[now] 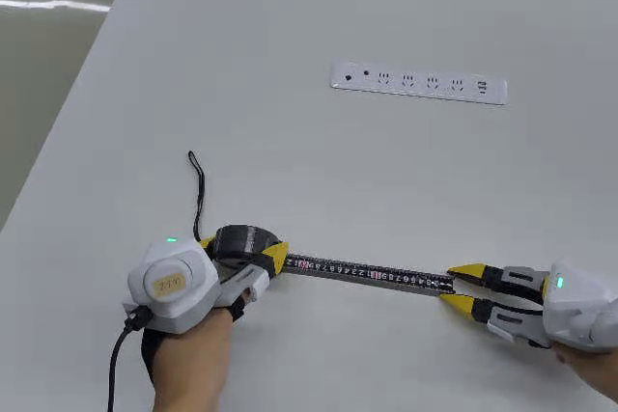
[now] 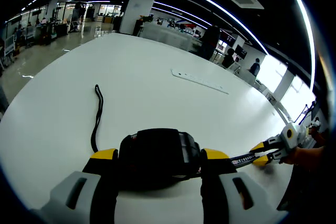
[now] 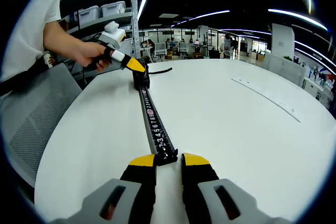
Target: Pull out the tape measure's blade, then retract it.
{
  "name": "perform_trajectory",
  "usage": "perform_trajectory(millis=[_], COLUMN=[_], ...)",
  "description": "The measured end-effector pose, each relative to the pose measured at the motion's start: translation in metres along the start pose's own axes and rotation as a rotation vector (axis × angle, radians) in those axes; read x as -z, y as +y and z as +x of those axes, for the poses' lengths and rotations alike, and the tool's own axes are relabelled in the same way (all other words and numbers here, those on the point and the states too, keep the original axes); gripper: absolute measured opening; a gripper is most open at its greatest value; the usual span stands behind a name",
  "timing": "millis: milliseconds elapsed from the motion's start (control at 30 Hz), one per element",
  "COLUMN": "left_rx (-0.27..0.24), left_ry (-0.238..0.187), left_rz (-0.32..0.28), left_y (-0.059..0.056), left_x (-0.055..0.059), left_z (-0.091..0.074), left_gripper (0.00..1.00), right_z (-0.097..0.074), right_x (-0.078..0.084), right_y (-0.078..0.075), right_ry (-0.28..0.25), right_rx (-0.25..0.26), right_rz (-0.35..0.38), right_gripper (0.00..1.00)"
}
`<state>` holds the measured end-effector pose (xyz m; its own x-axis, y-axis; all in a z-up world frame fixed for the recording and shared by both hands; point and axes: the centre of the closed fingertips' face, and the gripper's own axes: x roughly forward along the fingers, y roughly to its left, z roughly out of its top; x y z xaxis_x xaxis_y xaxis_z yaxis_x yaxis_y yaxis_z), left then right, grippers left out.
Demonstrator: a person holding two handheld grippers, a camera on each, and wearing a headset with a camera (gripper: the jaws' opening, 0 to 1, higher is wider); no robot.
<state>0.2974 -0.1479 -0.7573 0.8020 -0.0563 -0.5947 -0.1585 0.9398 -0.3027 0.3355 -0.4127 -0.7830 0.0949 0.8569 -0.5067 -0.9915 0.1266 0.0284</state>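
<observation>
Holding the tape measure's case (image 2: 157, 150) squarely between the jaws of the left gripper (image 2: 160, 154), spread fairly wide and pressed against both of its sides. Pinching the end of the blade (image 3: 155, 124) between the narrow-set jaws of the right gripper (image 3: 169, 160), with the yellow tips against its two edges. Looks like a firm hold rather than a loose one, though hard to confirm the pressure. Stretched flat along the table (image 1: 290, 26) from one pair of jaws straight to the other, with the numbers upward and the two grippers well apart. Beyond the left jaws, trailing away from the case: a black wrist strap (image 1: 197, 190). Farther out ahead of both pairs of jaws, well clear of the work: a white power strip (image 1: 418, 83).

Probably at or near the end of the pull-out step, with retracting not yet begun. Next, likely: hold the case pinned, then bring the right jaws back toward the left ones along the blade's line, feeding it in slowly rather than letting go. Worth guarding against a snap-back if released at this length.
</observation>
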Motion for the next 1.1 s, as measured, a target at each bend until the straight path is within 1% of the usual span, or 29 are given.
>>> perform_trajectory(millis=[267, 367, 600, 900, 1100], left_rx=[0.001, 0.000, -0.003, -0.012, -0.020], left_ry=[0.001, 0.003, 0.005, 0.008, 0.019], left_rz=[-0.002, -0.004, -0.007, -0.014, -0.012], left_y=[0.0002, 0.0005, 0.0004, 0.0009, 0.0013], left_x=[0.0003, 0.0005, 0.0013, 0.0019, 0.0026], left_z=[0.0001, 0.0001, -0.0001, 0.0000, 0.0001], left_gripper=[0.61, 0.61, 0.61, 0.61, 0.59], right_z=[0.0010, 0.0017, 0.0005, -0.0002, 0.0002], right_x=[-0.0006, -0.0014, -0.0006, 0.0003, 0.0004], right_y=[-0.0003, 0.0024, 0.0028, 0.0033, 0.0041], right_ry=[-0.013, -0.022, -0.034, -0.030, -0.029], right_rx=[-0.012, -0.028, -0.021, -0.021, -0.022], right_rz=[-0.003, -0.009, -0.014, -0.012, -0.015], right_gripper=[0.17, 0.14, 0.13, 0.12, 0.12])
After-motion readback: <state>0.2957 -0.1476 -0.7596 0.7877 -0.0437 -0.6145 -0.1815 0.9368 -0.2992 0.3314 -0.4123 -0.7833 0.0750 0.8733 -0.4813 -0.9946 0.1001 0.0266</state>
